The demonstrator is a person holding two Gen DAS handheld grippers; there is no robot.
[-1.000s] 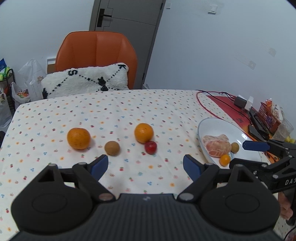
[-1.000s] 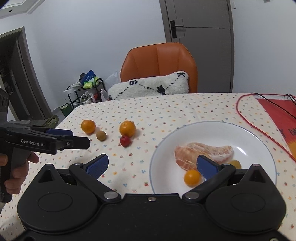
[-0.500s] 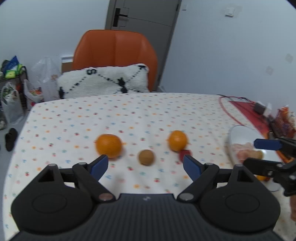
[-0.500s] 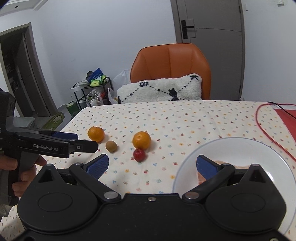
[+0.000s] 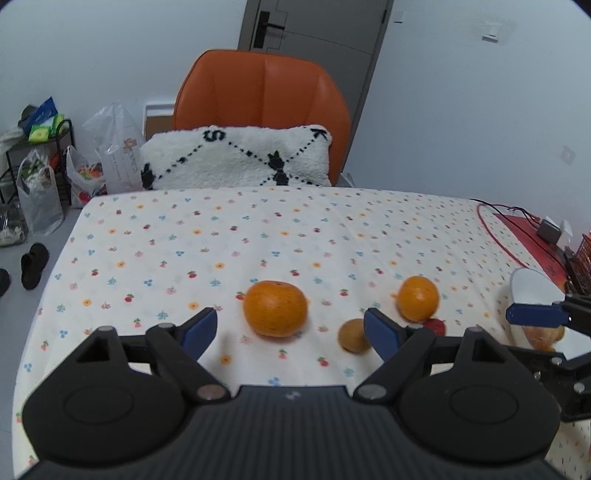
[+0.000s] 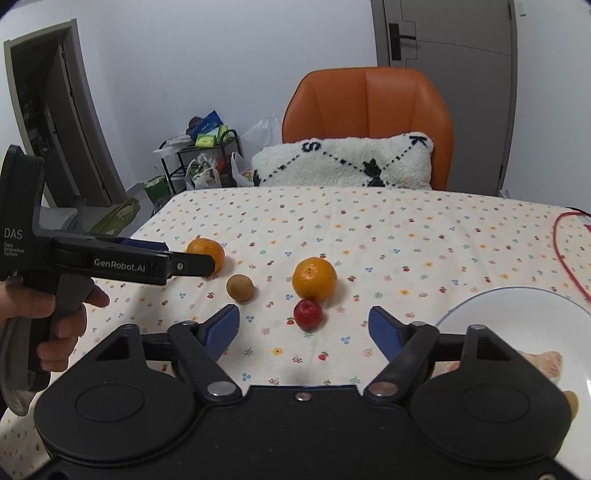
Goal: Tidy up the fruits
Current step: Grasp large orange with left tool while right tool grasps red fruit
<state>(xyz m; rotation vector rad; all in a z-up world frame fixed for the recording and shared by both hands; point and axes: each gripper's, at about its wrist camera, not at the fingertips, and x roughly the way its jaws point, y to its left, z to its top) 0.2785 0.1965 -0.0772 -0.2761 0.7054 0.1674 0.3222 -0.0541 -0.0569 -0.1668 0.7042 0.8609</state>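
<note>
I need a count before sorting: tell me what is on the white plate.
On the white plate, the right wrist view shows a peeled citrus piece and a bit of a small yellow-orange fruit. The right gripper body covers the rest.

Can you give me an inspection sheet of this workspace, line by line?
Surface: table under a cream flower-print tablecloth.
Job's things: two round oranges, left and right; a small brown round fruit; a small red round fruit, all loose on the cloth. White round plate at the right holds a peeled pinkish citrus piece.
Clutter: black adapter at the far right edge.
Grippers: left claw open, empty, aimed at the left orange; right claw open, empty, facing the red fruit.
Cables: red cable looping beside the plate.
Surroundings: orange padded chair with a white fleecy cushion; grey door; bags on the floor.
</note>
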